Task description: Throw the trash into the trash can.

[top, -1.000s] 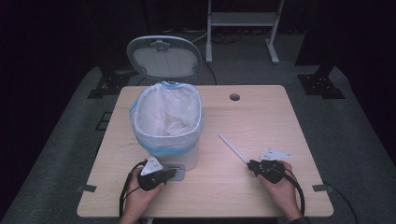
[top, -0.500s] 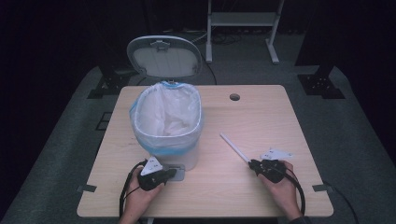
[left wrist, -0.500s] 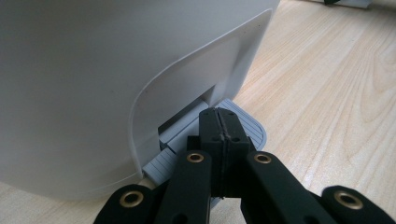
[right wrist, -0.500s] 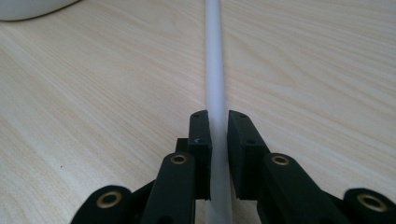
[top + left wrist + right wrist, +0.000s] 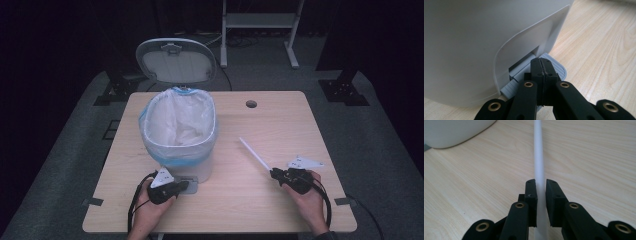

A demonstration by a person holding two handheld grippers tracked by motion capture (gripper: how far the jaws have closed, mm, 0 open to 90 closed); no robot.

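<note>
Two handheld grippers rest low over a light wooden table (image 5: pixel 280 130), each held by a person's hand coming in from the near edge. On the left half of the table stands a white pedal bin (image 5: pixel 179 131) lined with a white bag, its round lid (image 5: pixel 176 60) tipped up and open behind it. The left gripper (image 5: pixel 186 187) sits at the foot of the bin with its jaws clenched together and nothing between them. In the left gripper view, the closed tips (image 5: pixel 541 67) lie on top of the grey ribbed foot pedal (image 5: pixel 557 67) that juts out from the bin's base.

Well apart, on the right half of the table, the right gripper (image 5: pixel 273 173) grasps one end of a thin white stick (image 5: pixel 254 154). The stick points away from the person and slants toward the bin, with its far end free. In the right gripper view, the stick (image 5: pixel 539 160) runs straight up between the two black jaws, which squeeze it from both sides.
</note>
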